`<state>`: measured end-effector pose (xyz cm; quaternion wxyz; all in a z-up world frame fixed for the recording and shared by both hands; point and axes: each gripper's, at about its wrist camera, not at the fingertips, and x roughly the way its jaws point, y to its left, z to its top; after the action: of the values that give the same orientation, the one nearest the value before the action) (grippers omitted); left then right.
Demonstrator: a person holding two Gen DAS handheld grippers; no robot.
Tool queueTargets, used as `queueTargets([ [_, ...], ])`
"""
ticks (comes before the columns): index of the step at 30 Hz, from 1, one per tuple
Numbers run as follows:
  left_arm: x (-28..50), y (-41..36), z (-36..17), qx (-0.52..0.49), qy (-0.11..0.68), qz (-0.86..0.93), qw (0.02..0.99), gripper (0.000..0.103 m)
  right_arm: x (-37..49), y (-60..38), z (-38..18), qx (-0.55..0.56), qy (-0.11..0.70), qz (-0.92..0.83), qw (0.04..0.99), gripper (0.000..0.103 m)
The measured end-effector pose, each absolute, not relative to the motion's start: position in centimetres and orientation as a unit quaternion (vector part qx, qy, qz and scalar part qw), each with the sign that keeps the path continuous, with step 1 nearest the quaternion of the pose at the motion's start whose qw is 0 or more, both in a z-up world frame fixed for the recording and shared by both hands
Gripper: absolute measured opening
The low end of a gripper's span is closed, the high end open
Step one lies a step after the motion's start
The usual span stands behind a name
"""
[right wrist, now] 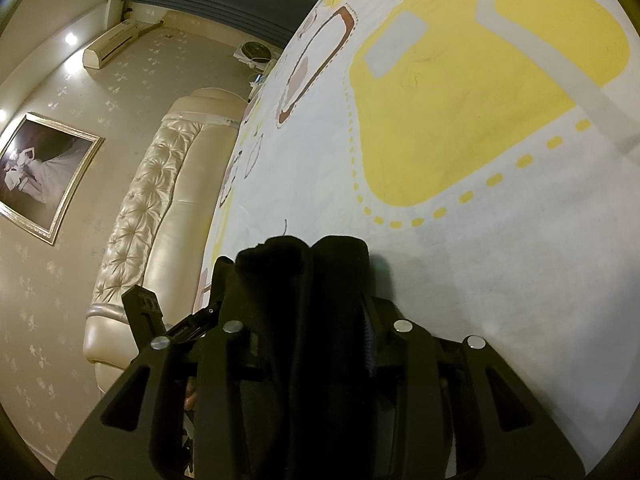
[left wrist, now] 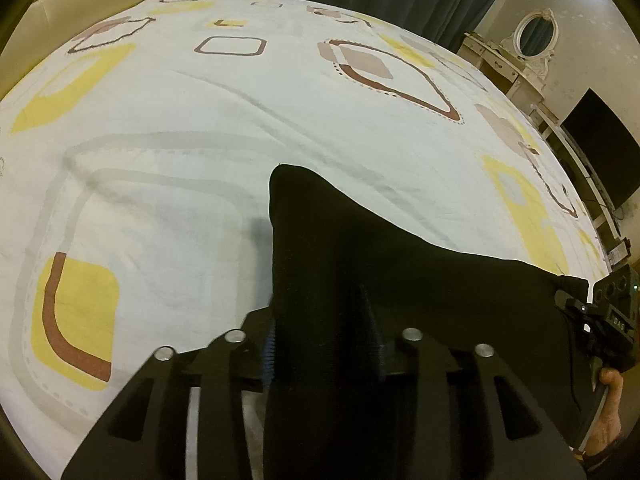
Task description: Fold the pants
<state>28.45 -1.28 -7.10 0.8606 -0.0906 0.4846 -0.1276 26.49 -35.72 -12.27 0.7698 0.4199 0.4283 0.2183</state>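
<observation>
The black pants [left wrist: 360, 248] hang lifted above the patterned bed sheet [left wrist: 180, 120], stretched between both tools. The left tongs [left wrist: 320, 340] clamp one edge; the right tongs [right wrist: 304, 312] clamp a bunched edge. The fabric appears soft, limp and light, so grip corners or hems and keep it taut.

Bed [left wrist: 224, 120] carrying everything, stretching ahead of left jaws and off to both sides. Sheet [left wrist: 168, 208] covering it: pale, printed with yellow blocks, brown outlines, grey bands; shallow creases running diagonally ahead of left jaws. Black pants [left wrist: 360, 248] showing against sheet ahead of left jaws; whether resting on it or lifted, cannot tell. Large yellow patch [right wrist: 460, 120] lying ahead of right jaws; cream tufted headboard [right wrist: 160, 216] standing to their left.
</observation>
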Motion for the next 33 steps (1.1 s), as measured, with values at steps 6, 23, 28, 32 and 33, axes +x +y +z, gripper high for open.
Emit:
queueTargets([
  [6, 28.0, 0.4, -6.7, -0.125, 0.479, -0.127, 0.860, 0.078, 26.0, -35.4, -10.8, 0.421, 0.417, 0.234, 0.771, 0.074],
  [23, 17.7, 6.0, -7.6, -0.220, 0.508, -0.204, 0.807, 0.085, 16.9, -38.4, -9.2, 0.448, 0.413, 0.181, 0.772, 0.090],
  [28, 15.9, 5.4, -7.7, -0.240, 0.503, -0.224, 0.799, 0.087, 15.5, -37.0, -9.3, 0.443, 0.421, 0.184, 0.770, 0.090],
  [32, 15.4, 4.7, -7.9, -0.259, 0.505, -0.231, 0.790, 0.088, 15.1, -35.5, -9.5, 0.433, 0.431, 0.191, 0.769, 0.090],
  [33, 15.4, 4.6, -8.0, -0.263, 0.505, -0.234, 0.788, 0.088, 15.0, -35.2, -9.6, 0.433, 0.432, 0.193, 0.767, 0.090],
])
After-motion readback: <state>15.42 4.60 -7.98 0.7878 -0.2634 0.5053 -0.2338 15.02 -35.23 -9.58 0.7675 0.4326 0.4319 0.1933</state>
